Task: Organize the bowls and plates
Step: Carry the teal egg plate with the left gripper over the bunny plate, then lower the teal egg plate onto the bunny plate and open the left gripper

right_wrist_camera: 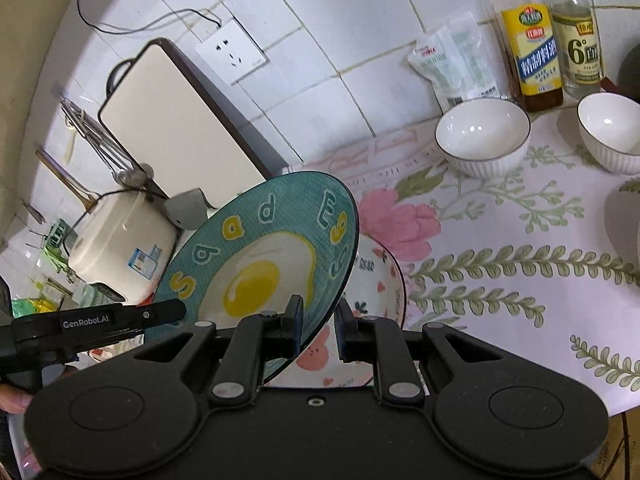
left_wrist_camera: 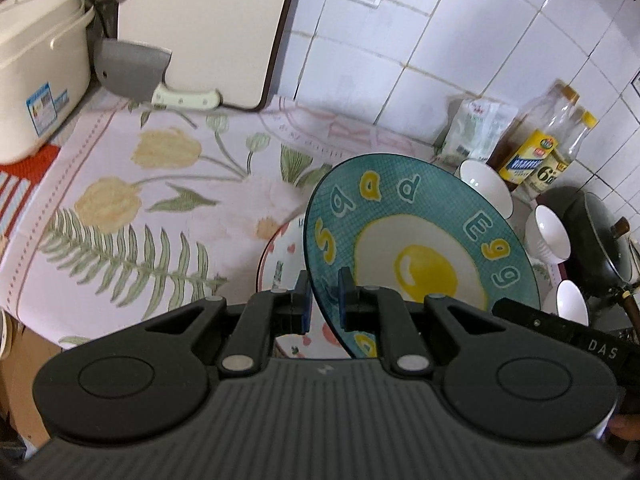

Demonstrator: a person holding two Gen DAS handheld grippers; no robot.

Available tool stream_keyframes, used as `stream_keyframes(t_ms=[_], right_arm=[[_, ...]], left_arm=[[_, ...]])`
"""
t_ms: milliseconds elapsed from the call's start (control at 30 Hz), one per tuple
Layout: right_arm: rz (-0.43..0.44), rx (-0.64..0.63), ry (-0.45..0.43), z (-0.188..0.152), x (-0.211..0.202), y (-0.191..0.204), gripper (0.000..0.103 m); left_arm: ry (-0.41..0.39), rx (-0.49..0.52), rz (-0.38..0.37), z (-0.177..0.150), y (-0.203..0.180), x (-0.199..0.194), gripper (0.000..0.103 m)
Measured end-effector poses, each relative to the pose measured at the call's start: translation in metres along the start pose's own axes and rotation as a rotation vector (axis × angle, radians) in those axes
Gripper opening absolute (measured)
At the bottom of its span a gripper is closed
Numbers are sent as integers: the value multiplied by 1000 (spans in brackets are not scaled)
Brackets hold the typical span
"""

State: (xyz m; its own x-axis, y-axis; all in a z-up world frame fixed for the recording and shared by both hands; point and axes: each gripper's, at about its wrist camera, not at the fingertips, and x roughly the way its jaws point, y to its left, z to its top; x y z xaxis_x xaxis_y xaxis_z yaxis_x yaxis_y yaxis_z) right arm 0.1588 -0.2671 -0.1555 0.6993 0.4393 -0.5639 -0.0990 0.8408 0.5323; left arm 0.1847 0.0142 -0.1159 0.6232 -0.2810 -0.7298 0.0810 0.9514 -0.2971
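Egg plate: The teal plate (left_wrist_camera: 416,248) hangs tilted above the counter, its near rim running between the blue pads of both grippers.
Left gripper: The left gripper (left_wrist_camera: 324,300) straddles the rim with a sliver of gap showing at each pad; whether it truly clamps, I cannot tell.
Right gripper: The right gripper (right_wrist_camera: 318,326) has its left pad on the rim while its right pad stands off; a firm grip cannot be confirmed.
Key relation: The plate rises toward 1 o'clock from the left gripper and toward 11 o'clock from the right, so it lies between them, neither clearly nearer. Its face tips up steeply, the low edge at the grippers.
Bunny plate: A white plate (right_wrist_camera: 376,280) with pink figures lies flat on the cloth directly beneath, the likely stacking spot.
Judgement: The next move probably calls for levelling the teal plate and lowering it squarely onto the one below.
Bowls: White bowls (right_wrist_camera: 482,136) stand at 1 o'clock in the right view, well apart from the plates.
Views: Only the left view shows the cleaver (left_wrist_camera: 132,70) and a dark pan (left_wrist_camera: 596,236); only the right view shows the bunny plate's full far rim.
Tablecloth: The floral tablecloth (left_wrist_camera: 160,184) covers the counter.
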Motion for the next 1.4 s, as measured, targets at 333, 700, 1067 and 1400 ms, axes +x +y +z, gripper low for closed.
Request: stream_keyframes(t_ms=[333,700,1067,1400], right_arm=[[-28,-6,76,-13,26,-7,21],[-80,-13,147,-24,53,-7,21],[-132,-44,172,-23,69,-3,21],[-184,-99,183,-18,70,7,22]], left_arm=[[43,-31,17,-16,16,27,11],[85,-62,29,-26,34,57,11],[114,-78,32,-26,41,75,12],[121,-86,31,-28,43,76,13]])
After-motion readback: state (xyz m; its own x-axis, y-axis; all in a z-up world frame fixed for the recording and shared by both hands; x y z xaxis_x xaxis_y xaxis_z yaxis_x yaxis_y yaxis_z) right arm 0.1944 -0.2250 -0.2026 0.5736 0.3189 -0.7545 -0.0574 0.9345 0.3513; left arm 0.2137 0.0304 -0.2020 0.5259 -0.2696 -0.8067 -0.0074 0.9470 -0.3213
